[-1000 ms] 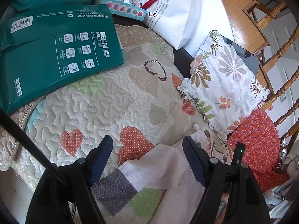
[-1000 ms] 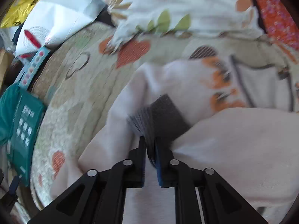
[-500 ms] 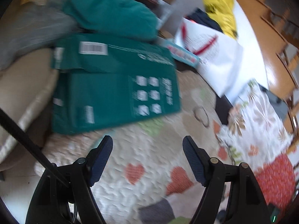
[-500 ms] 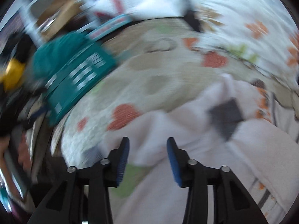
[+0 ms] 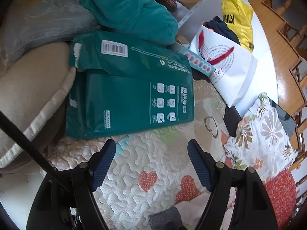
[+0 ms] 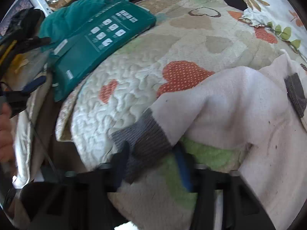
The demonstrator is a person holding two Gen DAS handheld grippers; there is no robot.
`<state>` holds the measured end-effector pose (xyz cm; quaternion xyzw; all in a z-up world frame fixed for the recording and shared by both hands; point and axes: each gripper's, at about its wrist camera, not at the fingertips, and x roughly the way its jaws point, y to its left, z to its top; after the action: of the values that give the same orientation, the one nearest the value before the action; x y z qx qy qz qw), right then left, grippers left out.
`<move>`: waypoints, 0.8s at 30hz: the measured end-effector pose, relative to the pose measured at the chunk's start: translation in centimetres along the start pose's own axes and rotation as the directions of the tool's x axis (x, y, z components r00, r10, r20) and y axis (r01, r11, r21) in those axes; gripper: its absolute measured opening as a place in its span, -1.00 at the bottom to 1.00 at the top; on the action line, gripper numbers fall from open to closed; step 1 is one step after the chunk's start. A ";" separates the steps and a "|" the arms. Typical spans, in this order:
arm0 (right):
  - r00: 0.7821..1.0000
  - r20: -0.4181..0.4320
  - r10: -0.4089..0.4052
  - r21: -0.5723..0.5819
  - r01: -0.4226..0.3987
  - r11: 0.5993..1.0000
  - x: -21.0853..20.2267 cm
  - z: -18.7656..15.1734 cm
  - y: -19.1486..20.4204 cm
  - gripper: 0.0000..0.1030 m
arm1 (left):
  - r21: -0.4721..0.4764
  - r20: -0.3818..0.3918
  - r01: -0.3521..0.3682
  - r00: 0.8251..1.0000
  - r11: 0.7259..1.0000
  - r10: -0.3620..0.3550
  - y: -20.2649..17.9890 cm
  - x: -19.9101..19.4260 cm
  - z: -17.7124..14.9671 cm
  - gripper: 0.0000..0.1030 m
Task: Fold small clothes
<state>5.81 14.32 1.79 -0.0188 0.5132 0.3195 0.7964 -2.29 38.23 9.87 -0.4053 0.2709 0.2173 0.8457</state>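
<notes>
Quilt (image 5: 145,164), heart-patterned, covers the work surface and runs under everything below.

Garment (image 6: 239,105): pale pink with grey knit ends, lying bunched on the near right part of the quilt. One sleeve reaches out toward the right wrist camera. In the left wrist view only its edge shows, at the bottom of frame.

Green pack (image 5: 124,95) lies flat on the quilt's far-left side, well apart from the garment. A teal cushion (image 5: 134,9) sits behind it, touching its far edge.

Floral pillow (image 5: 264,134) is at the quilt's right edge, with a white bag (image 5: 230,67) beyond it.

Left gripper (image 5: 151,147): fingers wide apart with nothing between them. It hangs over bare quilt, pointing toward the pack, clear of the garment.

Right gripper (image 6: 151,149): low over the garment and motion-blurred. Its fingers stand apart, one on each side of the sleeve's cuff (image 6: 145,134). The jaws have just been closing with the cuff between them. Blur hides whether the pads are pressing on the fabric.

Second cuff (image 6: 295,94) lies on the garment at the far right, untouched.
</notes>
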 end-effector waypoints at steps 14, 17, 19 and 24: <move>0.891 0.414 -0.184 -0.022 0.212 0.977 -28.6 7.8 -3.3 -0.84 | 0.129 -0.092 0.054 0.995 0.990 -0.042 -4.1 1.2 -3.2 0.48; 0.877 0.381 -0.294 0.007 0.315 0.949 -31.2 6.4 -6.7 -0.85 | 0.191 -0.112 0.067 0.993 0.979 -0.046 -5.8 1.5 -4.4 0.48; 0.878 0.322 -0.355 0.060 0.356 0.933 -31.4 5.0 -9.9 -0.85 | 0.227 -0.121 0.069 0.992 0.971 -0.043 -6.9 1.7 -5.1 0.48; 0.848 0.158 -0.506 0.156 0.484 0.861 -29.2 0.4 -18.9 -0.85 | 0.266 -0.159 0.075 0.987 0.961 -0.033 -8.7 2.6 -6.7 0.48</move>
<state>8.23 -14.84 20.60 -0.0756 0.4281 0.0748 0.8975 2.89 28.18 9.63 -0.3085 0.3507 0.1232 0.8756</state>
